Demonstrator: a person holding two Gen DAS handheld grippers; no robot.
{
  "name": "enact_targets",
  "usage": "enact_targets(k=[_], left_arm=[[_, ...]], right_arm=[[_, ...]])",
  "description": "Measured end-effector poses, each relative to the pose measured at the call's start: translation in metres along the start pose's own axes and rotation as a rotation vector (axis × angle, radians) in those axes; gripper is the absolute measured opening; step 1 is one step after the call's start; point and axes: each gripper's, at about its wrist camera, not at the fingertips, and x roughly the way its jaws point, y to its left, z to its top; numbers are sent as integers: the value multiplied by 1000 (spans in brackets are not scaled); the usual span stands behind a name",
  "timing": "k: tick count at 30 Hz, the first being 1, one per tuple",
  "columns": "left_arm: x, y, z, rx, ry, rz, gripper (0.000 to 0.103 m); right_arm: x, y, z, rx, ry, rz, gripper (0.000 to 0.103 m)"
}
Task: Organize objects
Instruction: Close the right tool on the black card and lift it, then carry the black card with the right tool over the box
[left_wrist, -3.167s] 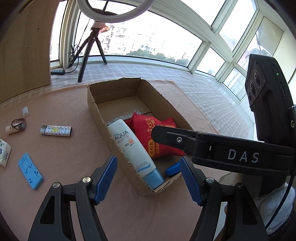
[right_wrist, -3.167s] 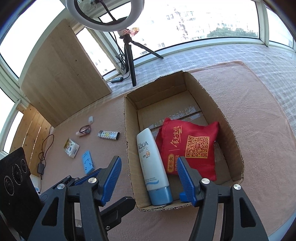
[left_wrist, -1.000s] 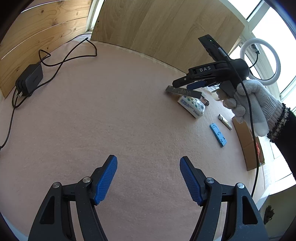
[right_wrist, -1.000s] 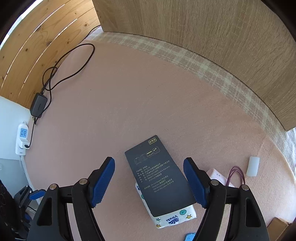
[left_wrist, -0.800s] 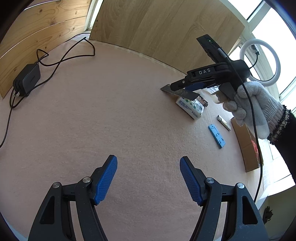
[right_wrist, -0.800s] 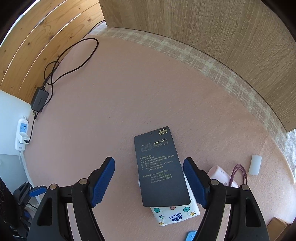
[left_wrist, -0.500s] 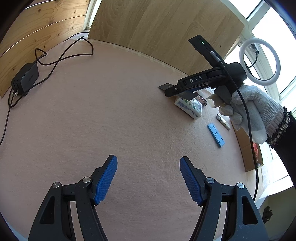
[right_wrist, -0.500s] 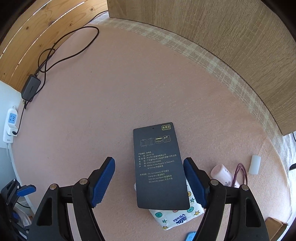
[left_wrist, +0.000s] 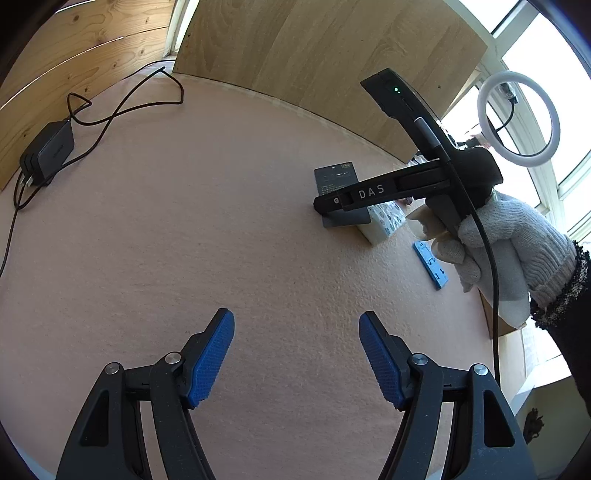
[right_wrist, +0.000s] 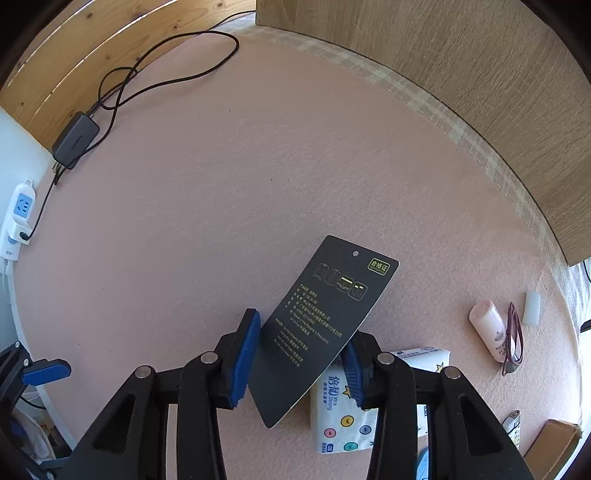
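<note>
While clamped: right claw (right_wrist: 299, 354), black card (right_wrist: 321, 325)

A flat black card (right_wrist: 321, 325) with tiny gold words is tilted, its lower end over a white tissue pack (right_wrist: 347, 410) with colored dots. The pack lies on the pink mat, maybe touching the card.

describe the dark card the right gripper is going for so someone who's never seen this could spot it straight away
On the pink mat, look near the wooden board, between the right gripper's blue pads. The dark card lies tilted over a white tissue pack. It is the only flat black rectangle there, with gold print and a punched hole.
</note>
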Motion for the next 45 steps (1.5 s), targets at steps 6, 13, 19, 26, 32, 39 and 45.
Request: enact_targets(k=[6,13,19,26,32,39,45], left_arm=[[-1,-3,0,7,1,8,73],[-3,-11,0,20,-2,19,73],[-3,-22,1,31,-8,23,73],[6,-42,2,51,-7,17,73],[12,-68,-2,82,4,12,73],[28,-108,-6,132,22,-11,73],[44,-143,-12,175,43,-34,73]], right_arm=[[-8,-5,-14,71,-52,85,11],[-15,-10,-27,149,-115,152,1],[-43,-7,-49,205,-187,219,1],[-65,-17,-76,294,-256,270,0],[-109,-49,-129,363,-341,274,0],[-151,-108,-201,499,-421,186,0],[-174,-161,-264,637,-469,110,0]])
